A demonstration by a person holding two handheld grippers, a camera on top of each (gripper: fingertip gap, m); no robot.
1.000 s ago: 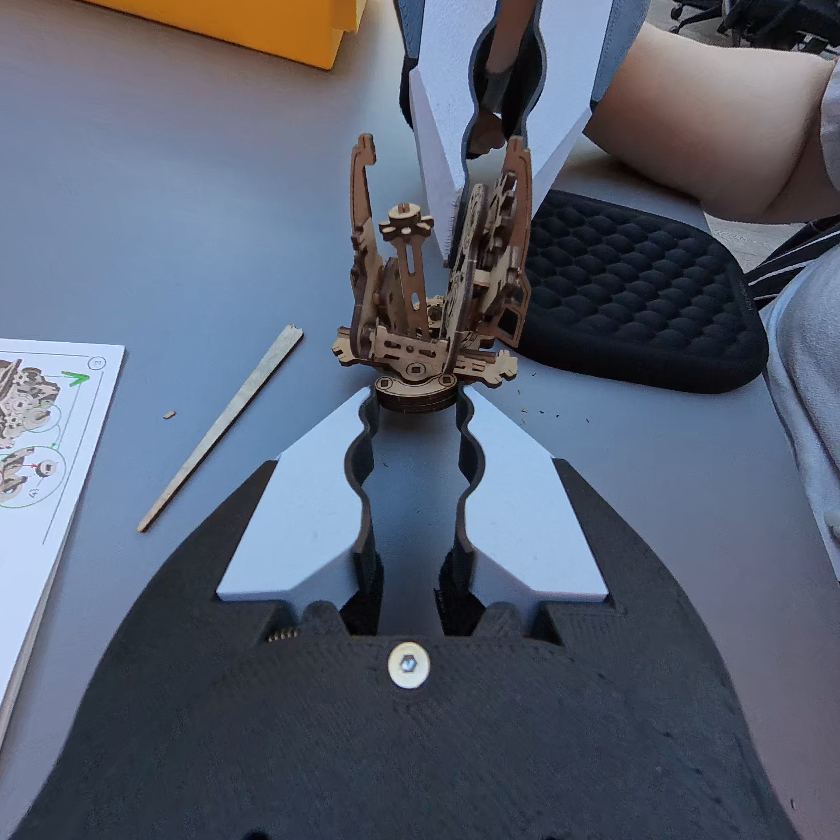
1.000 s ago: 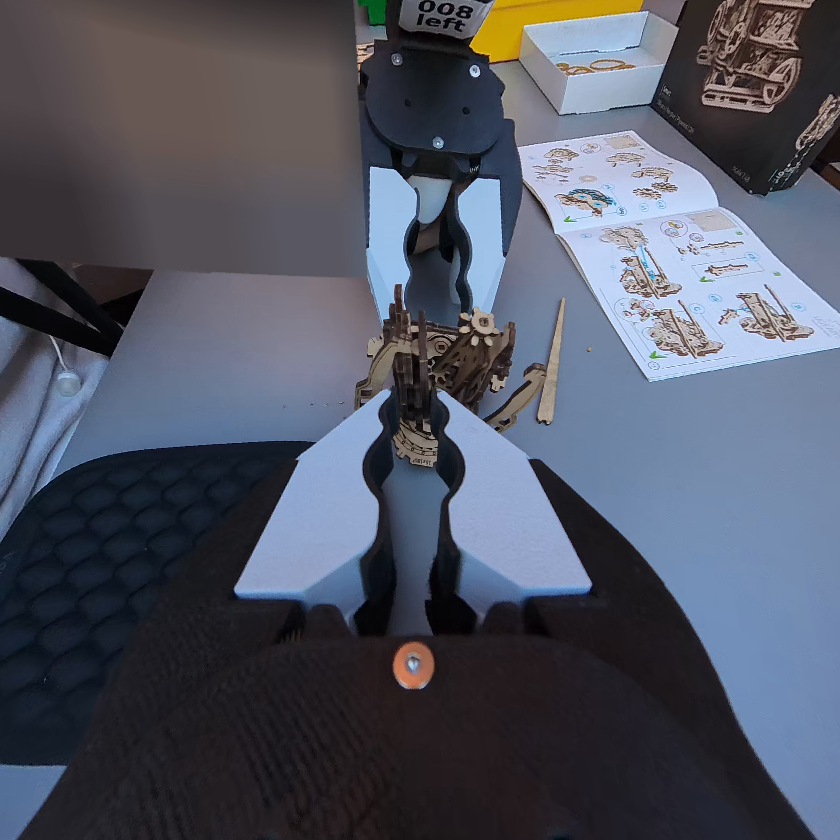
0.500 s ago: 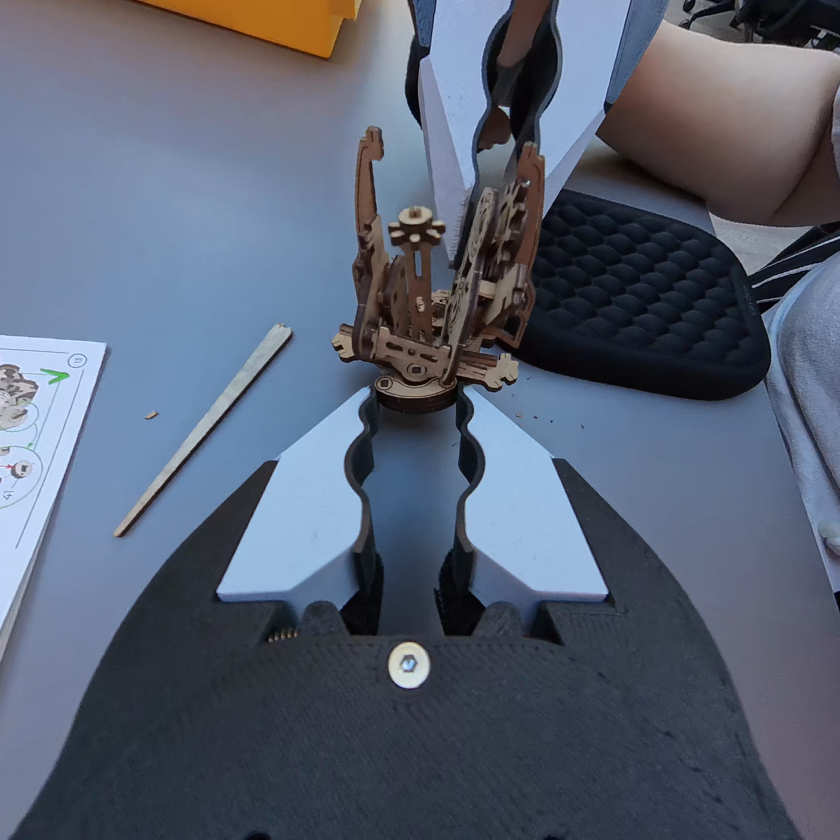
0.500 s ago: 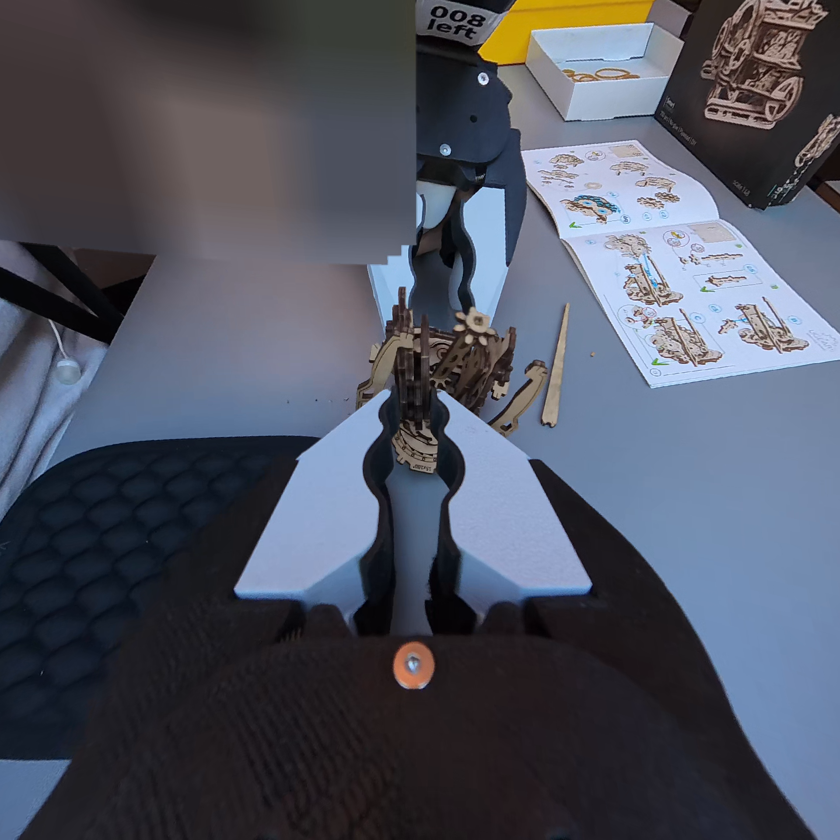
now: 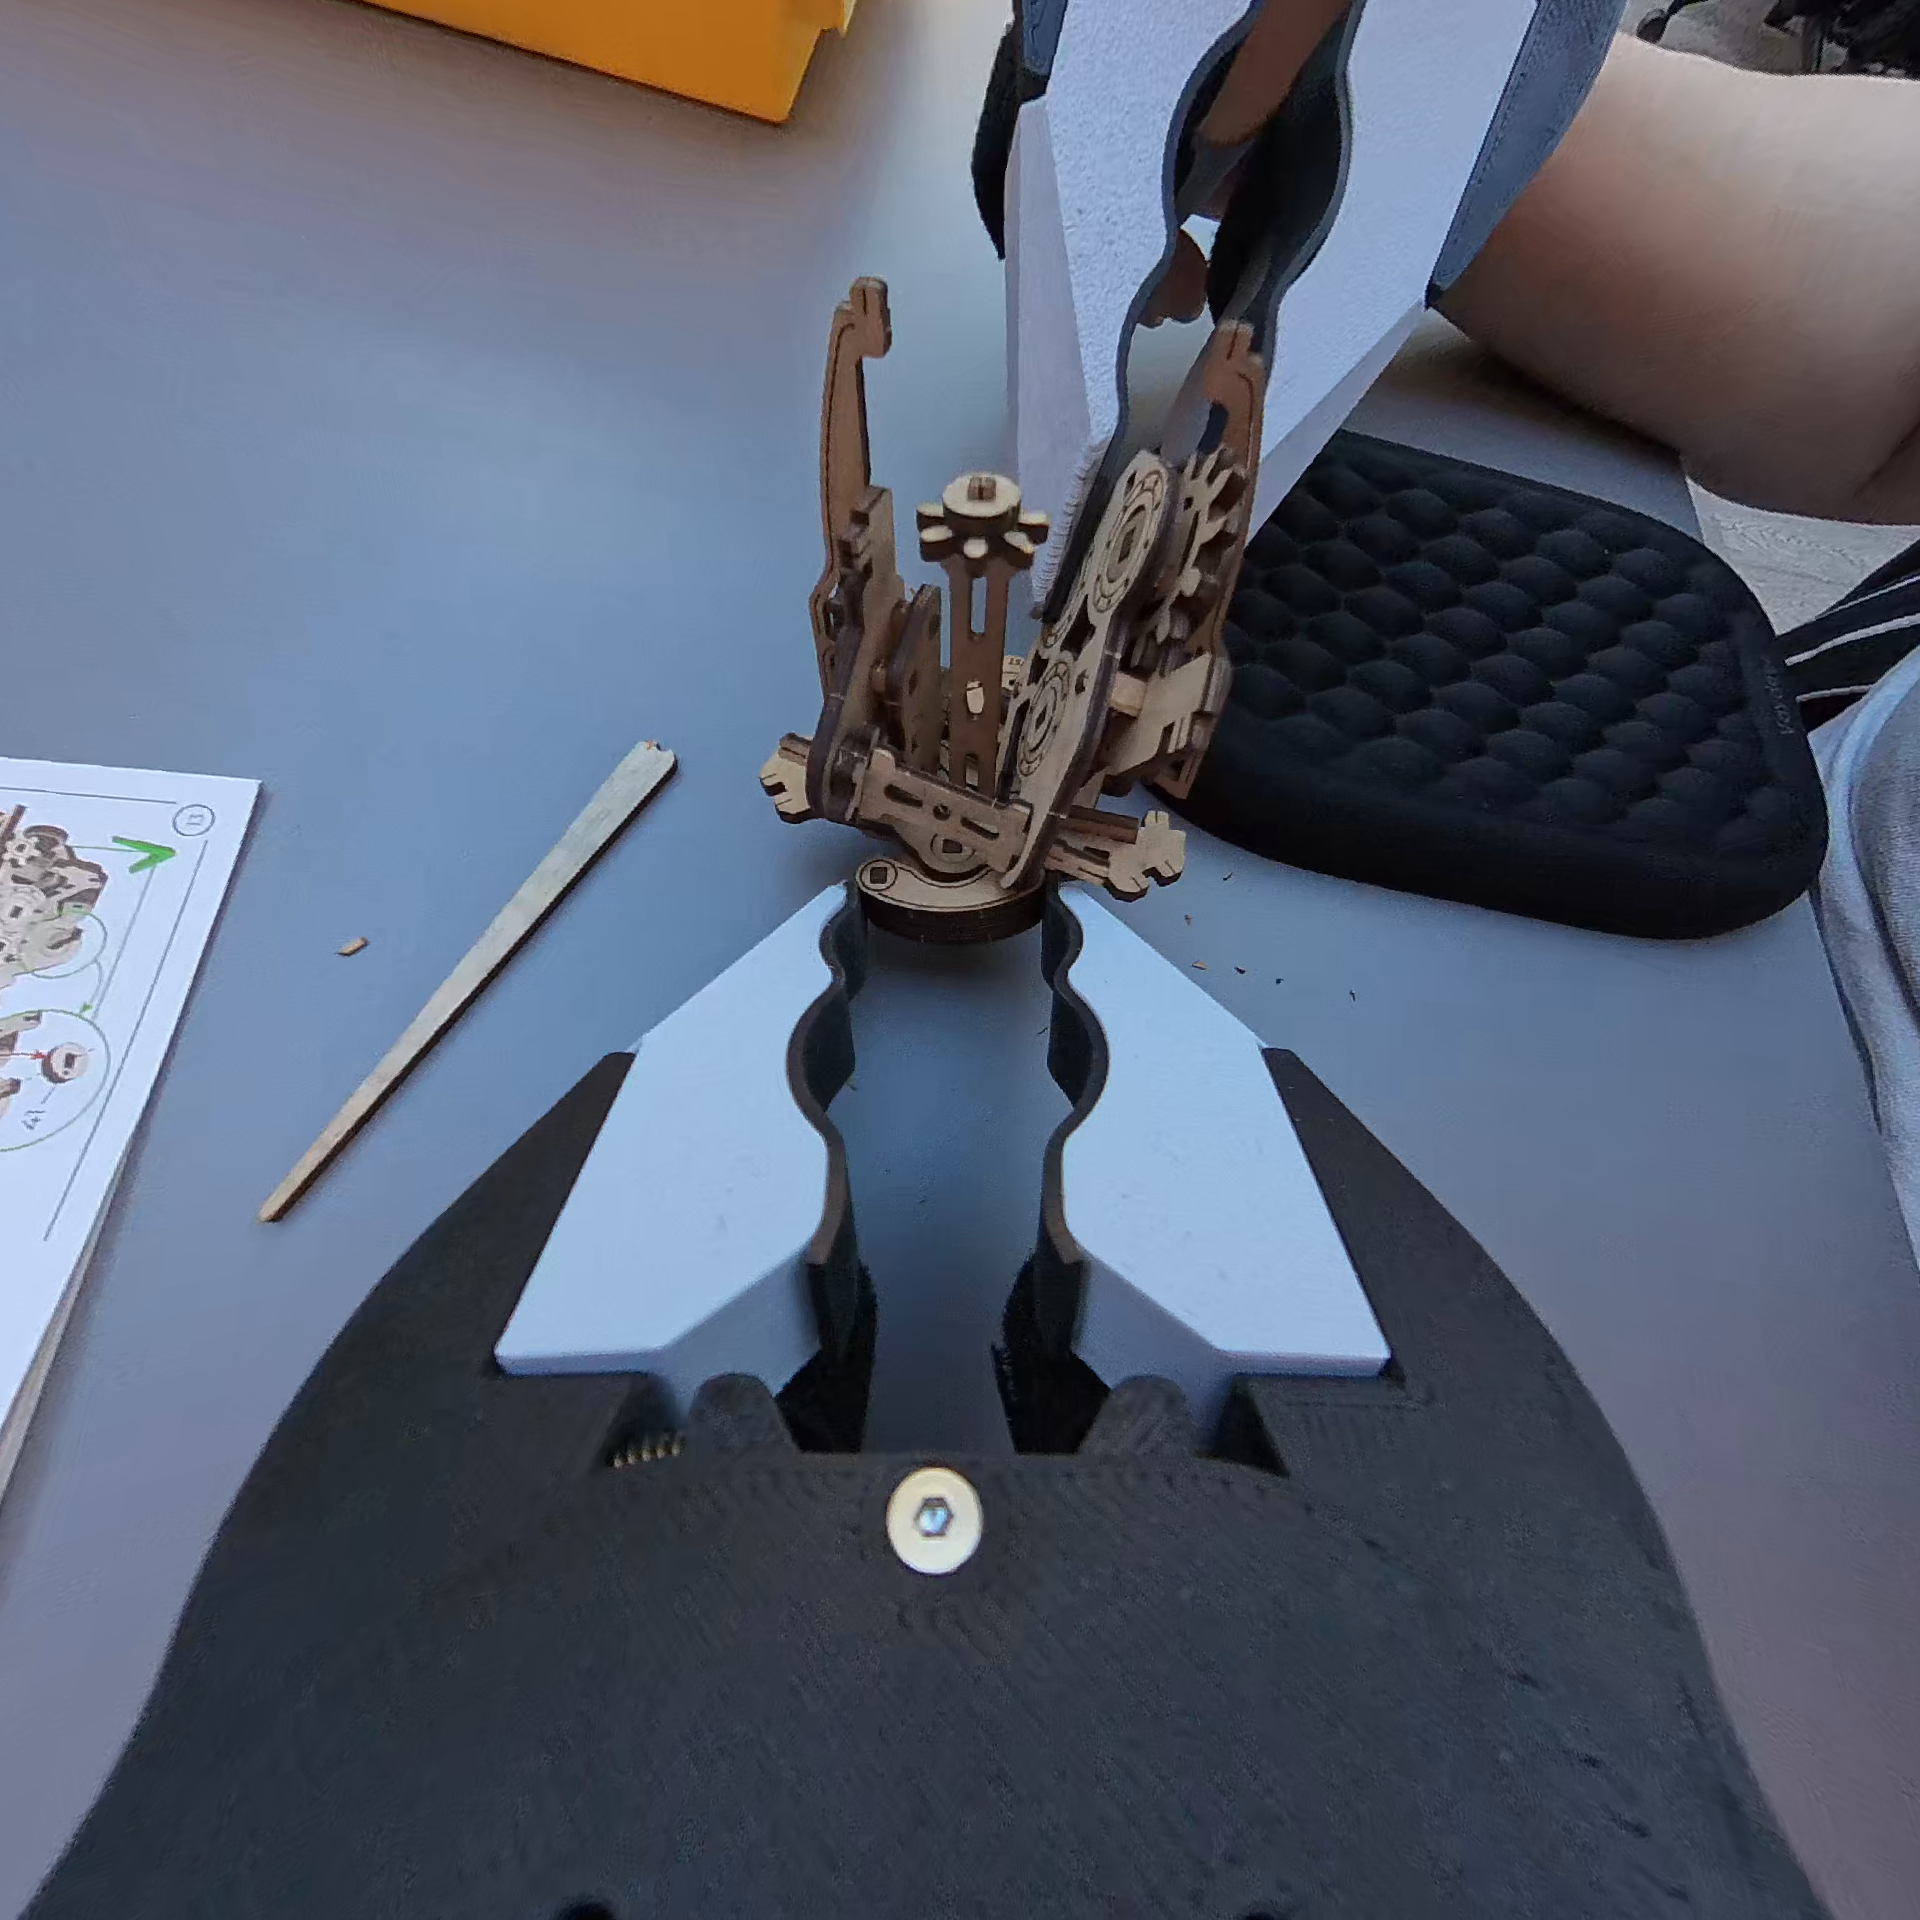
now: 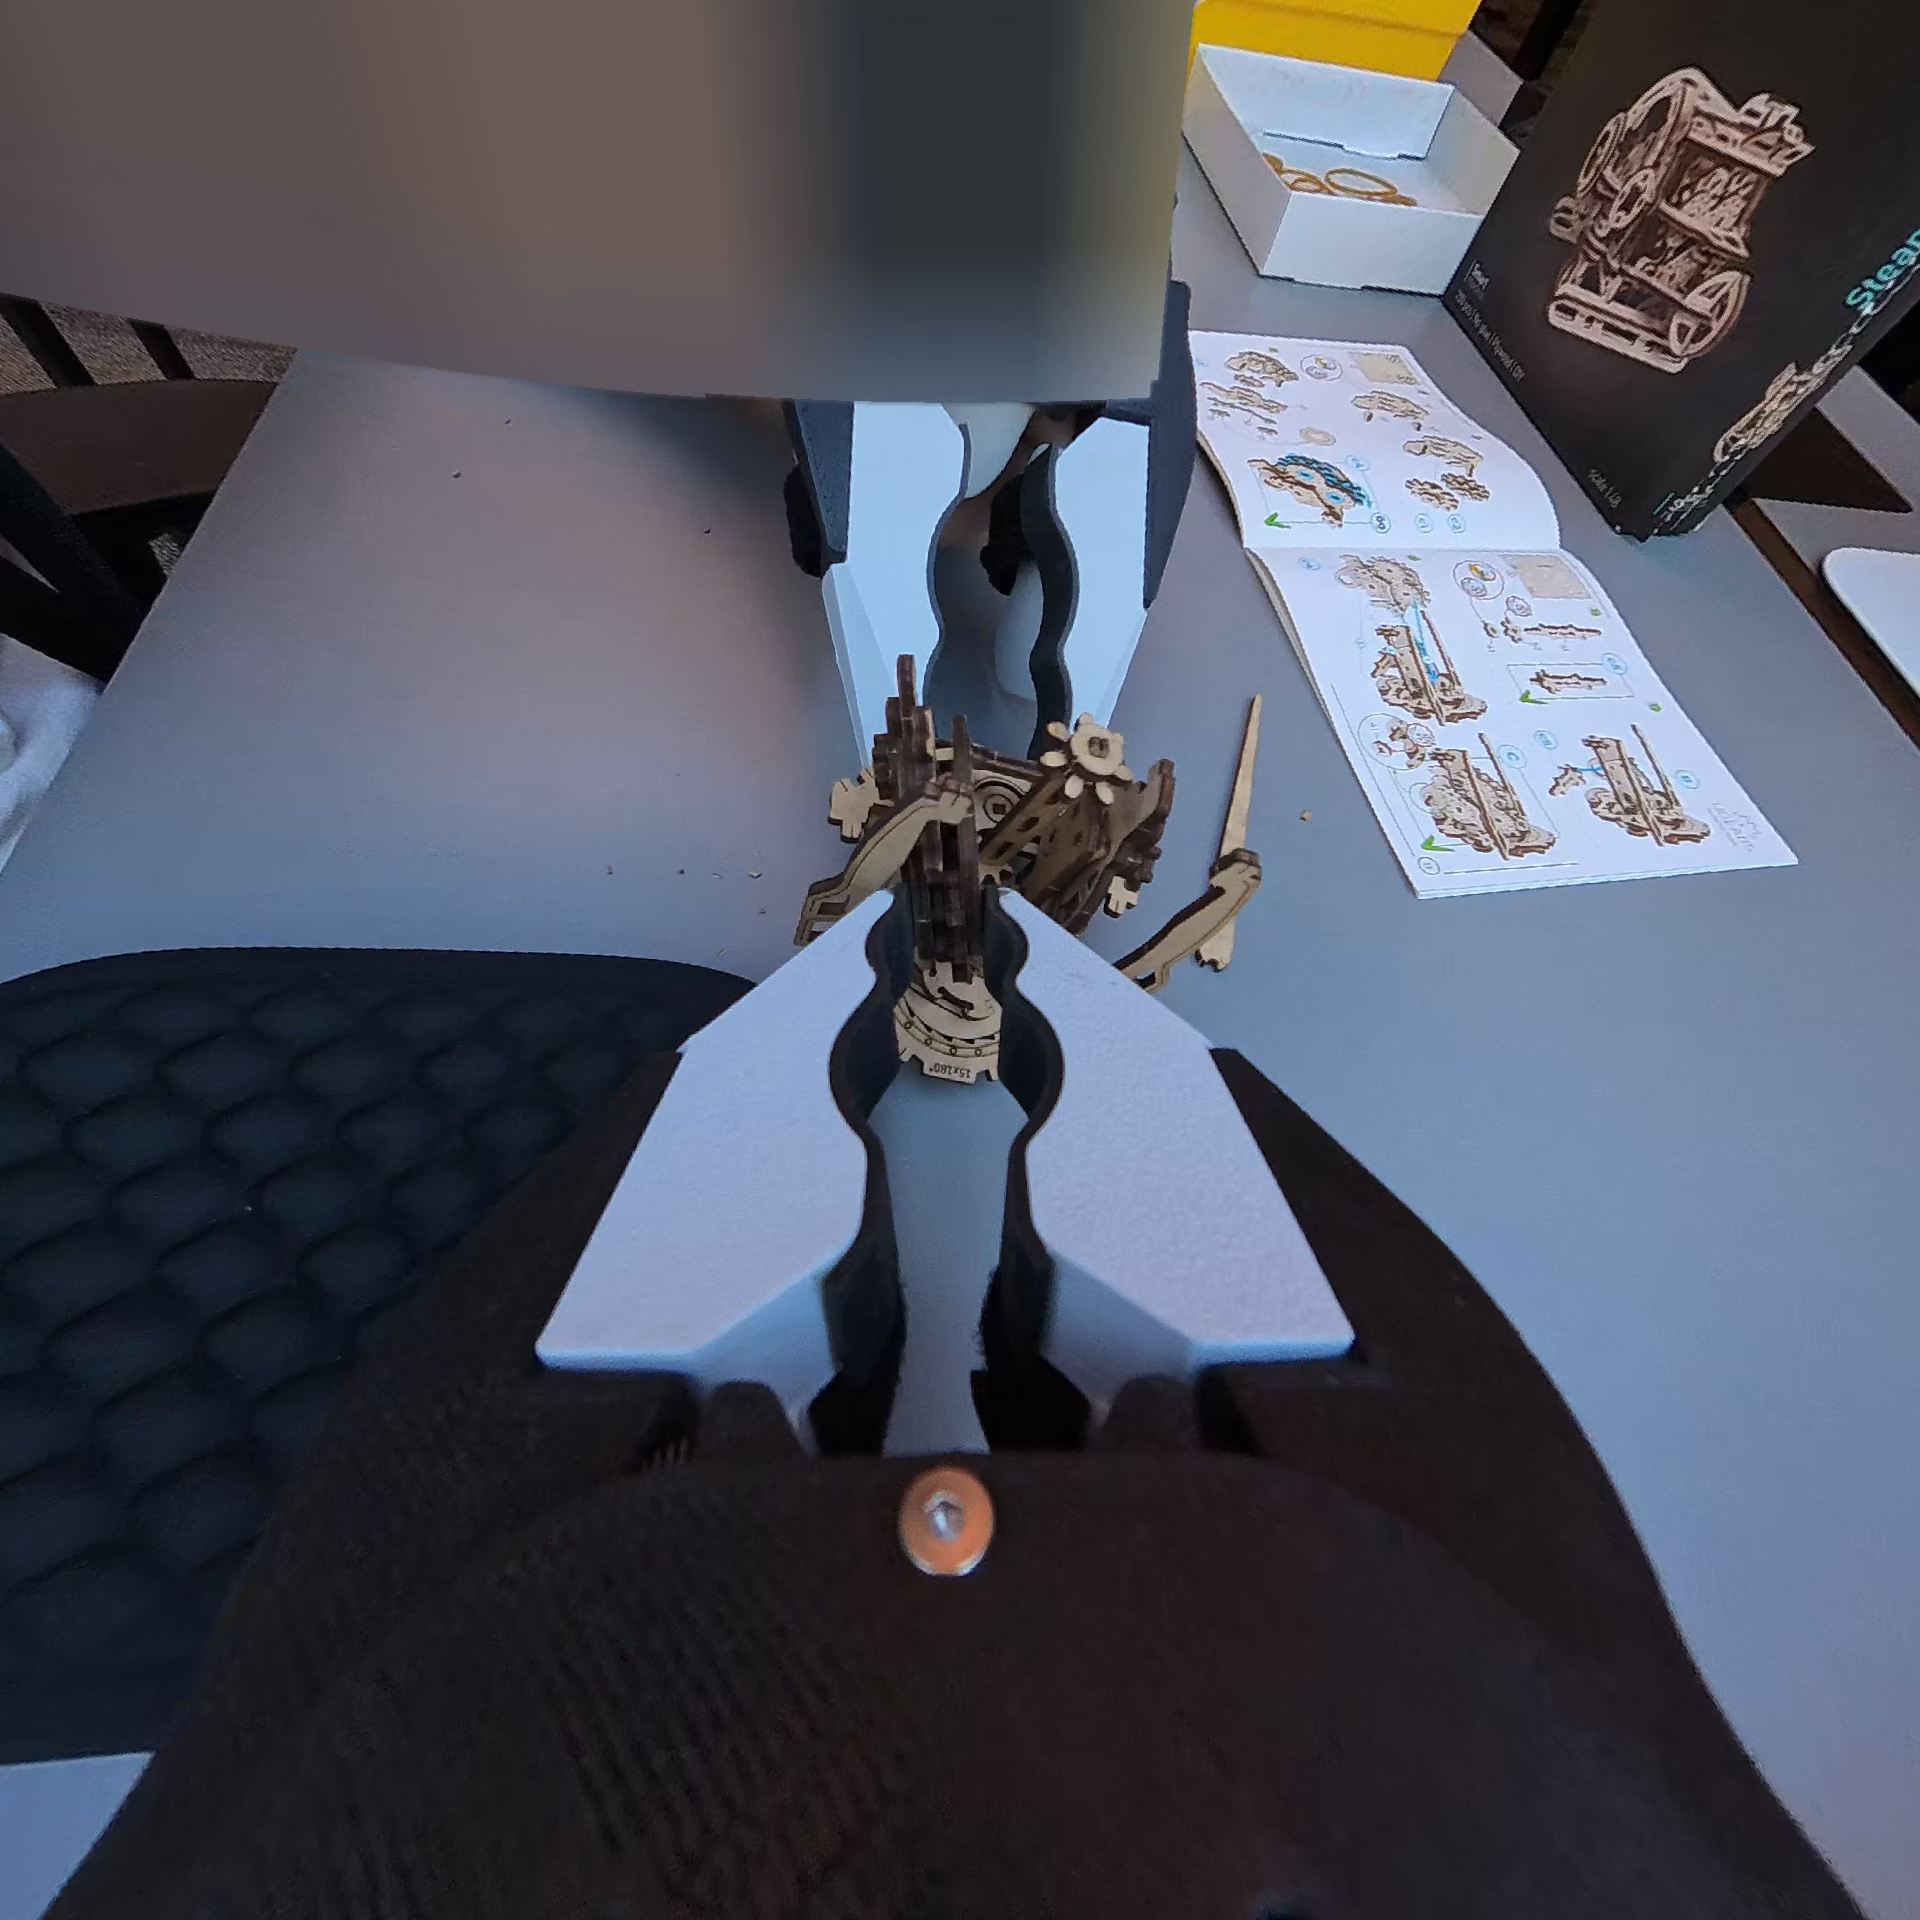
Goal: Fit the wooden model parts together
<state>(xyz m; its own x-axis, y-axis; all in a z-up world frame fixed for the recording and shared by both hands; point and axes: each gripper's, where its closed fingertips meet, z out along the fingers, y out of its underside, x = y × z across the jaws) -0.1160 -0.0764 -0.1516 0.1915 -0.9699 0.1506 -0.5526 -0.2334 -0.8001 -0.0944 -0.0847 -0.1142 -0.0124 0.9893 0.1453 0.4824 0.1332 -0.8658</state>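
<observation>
So I've got the gray table [image 5: 312,436] with the black pad [image 5: 1507,686] on it, wooden model [image 5: 977,707] beside that. My left gripper [image 5: 951,914] pinches its round base [image 5: 951,904]; my right gripper [image 6: 940,935] clamps the gear stack [image 6: 940,914] on top.

A plain grey table [image 5: 312,436] fills most of both views, matte and smooth, with small specks of wood dust scattered on it. Daylight falls across it unevenly: the far part in the right wrist view is bright, while the near part lies in cooler shade. A black cushioned pad [image 5: 1507,686] with a honeycomb pattern rests at the table's edge. Past that edge, in the upper right corner of the left wrist view, a pale floor [image 5: 1766,540] shows, with dark chair bases [image 5: 1787,42] farther off. At the far right of the right wrist view, the table's edge gives way to a dark brown surface [image 6: 1808,488].
</observation>
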